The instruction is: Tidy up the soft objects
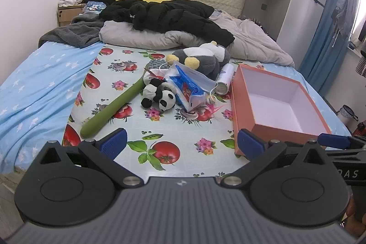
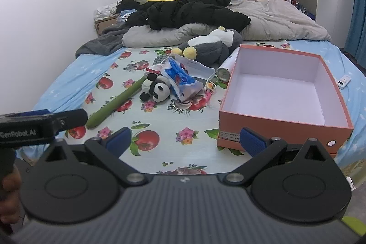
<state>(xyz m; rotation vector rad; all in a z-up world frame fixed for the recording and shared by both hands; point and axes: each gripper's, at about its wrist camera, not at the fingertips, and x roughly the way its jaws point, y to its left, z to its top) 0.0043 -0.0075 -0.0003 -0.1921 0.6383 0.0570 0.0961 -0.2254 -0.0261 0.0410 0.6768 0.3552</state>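
Penguin plush [image 2: 212, 45] lies on its side mid-bed, the biggest soft thing out here, right up against the grey duvet [image 2: 274, 20] and the black jacket [image 2: 194, 10]. Just to its right, the orange box [image 2: 283, 125] sits open-topped on the fruit-print cloth [image 2: 160, 129], white inside. Left of the pile, a long green handle [image 1: 112, 109] runs diagonally across the cloth. Blue-and-white packet [image 1: 189, 88] leans between penguin and panda [image 1: 160, 95], touching both. Panda lies just beside the handle. A silver can [image 1: 223, 84] lies on its side between packet and box. Left tool [image 1: 181, 143] hangs over the bed's near edge, jaws wide apart, gripping nothing. Right tool [image 2: 185, 141], same story: jaws spread, nothing between them, one pad in front of the box's near wall.
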